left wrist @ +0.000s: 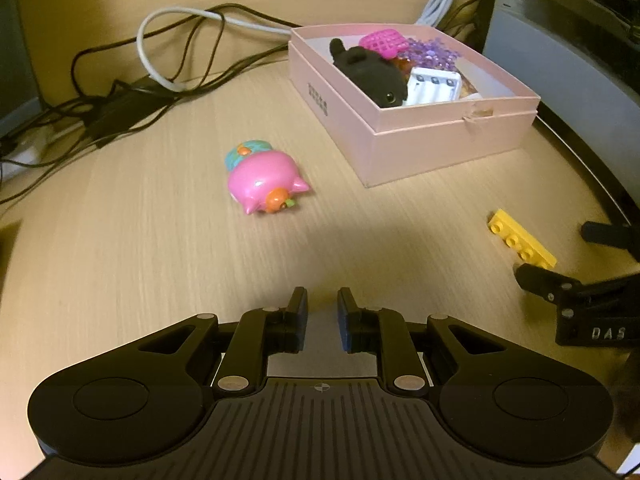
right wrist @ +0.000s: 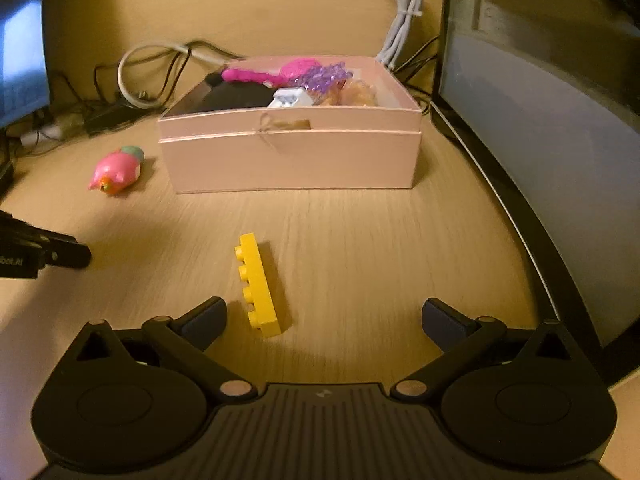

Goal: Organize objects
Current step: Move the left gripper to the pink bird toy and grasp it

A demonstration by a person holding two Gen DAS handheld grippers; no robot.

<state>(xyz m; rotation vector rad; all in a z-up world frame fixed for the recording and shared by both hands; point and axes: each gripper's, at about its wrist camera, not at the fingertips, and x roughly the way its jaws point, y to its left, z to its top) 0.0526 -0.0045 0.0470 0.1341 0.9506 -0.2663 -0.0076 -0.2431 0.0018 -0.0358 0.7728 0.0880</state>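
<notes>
White letters "DAS" stand on the black body of the right gripper [left wrist: 600, 268]. The left gripper [right wrist: 76, 254] bears "bot.AI". Dark print on the pink box [left wrist: 420, 140] is unreadable.

- One pink box [left wrist: 404, 136] is sitting toward the table's far right corner.
- Five things are showing inside it: one black plush toy [left wrist: 368, 70], one pink grid piece [left wrist: 382, 42], one purple bead cluster [left wrist: 434, 52], one white block [left wrist: 434, 86], one orange-brown item [right wrist: 358, 94].
- One pink pig toy [left wrist: 266, 180] is lying on the table [left wrist: 160, 248].
- One yellow brick [right wrist: 262, 284] is lying near the right edge.
- Two grippers are showing: left gripper [left wrist: 322, 314], right gripper [right wrist: 324, 320].
</notes>
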